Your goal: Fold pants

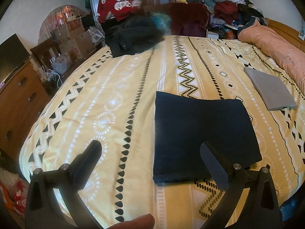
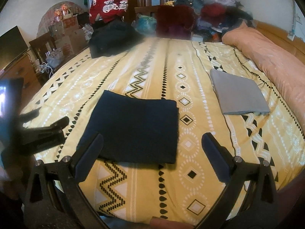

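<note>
I am holding both tongs wide open and empty, left gripper [image 1: 152,164] and right gripper [image 2: 152,150] hovering over the near edge of the pants [image 2: 133,129], lying folded square on the bed [image 2: 171,187]; a careless snag risks undoing the fold

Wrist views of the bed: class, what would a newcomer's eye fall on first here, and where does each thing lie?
First, the navy pants folded into a flat square in the middle of the yellow patterned bedspread, just ahead of both open hand-held grippers. Then the folded grey garment lying apart to the right, beside the rolled peach quilt. Beyond the far edge stands a person in a red teddy-bear sweater.
</note>
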The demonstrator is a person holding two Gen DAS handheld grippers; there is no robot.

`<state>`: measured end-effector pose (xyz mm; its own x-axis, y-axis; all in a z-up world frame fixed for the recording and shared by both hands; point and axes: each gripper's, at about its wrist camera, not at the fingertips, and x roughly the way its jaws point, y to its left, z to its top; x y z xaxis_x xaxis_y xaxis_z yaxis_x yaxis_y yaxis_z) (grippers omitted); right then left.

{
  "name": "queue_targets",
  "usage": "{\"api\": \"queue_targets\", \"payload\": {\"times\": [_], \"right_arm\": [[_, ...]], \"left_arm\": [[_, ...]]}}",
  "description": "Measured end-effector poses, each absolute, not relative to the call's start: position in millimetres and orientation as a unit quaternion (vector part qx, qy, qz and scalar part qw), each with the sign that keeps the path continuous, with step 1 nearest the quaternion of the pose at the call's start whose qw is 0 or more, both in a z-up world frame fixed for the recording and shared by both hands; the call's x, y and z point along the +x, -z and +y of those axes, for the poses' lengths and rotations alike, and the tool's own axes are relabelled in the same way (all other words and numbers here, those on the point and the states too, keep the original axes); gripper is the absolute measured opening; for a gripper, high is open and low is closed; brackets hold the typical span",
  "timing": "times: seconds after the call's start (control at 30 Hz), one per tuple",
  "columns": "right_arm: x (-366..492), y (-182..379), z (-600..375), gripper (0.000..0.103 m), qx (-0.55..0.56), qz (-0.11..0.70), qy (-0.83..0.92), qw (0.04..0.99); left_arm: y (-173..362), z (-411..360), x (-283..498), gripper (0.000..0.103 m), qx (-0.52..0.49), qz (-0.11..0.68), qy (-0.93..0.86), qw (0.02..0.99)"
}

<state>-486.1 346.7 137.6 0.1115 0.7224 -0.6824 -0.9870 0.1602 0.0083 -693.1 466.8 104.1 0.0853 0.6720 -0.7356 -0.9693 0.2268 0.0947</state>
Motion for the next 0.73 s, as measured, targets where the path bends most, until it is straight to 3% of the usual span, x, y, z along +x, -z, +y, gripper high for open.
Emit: {"api": "queue_targets", "payload": {"times": [0.73], "right_arm": [[-508, -131, 362, 0.103, -0.247, 0.290, -0.608, 0.697]], "left_arm": [[-103, 472, -713, 0.103, -0.263, 0.315, -0.566, 0.715]]}}
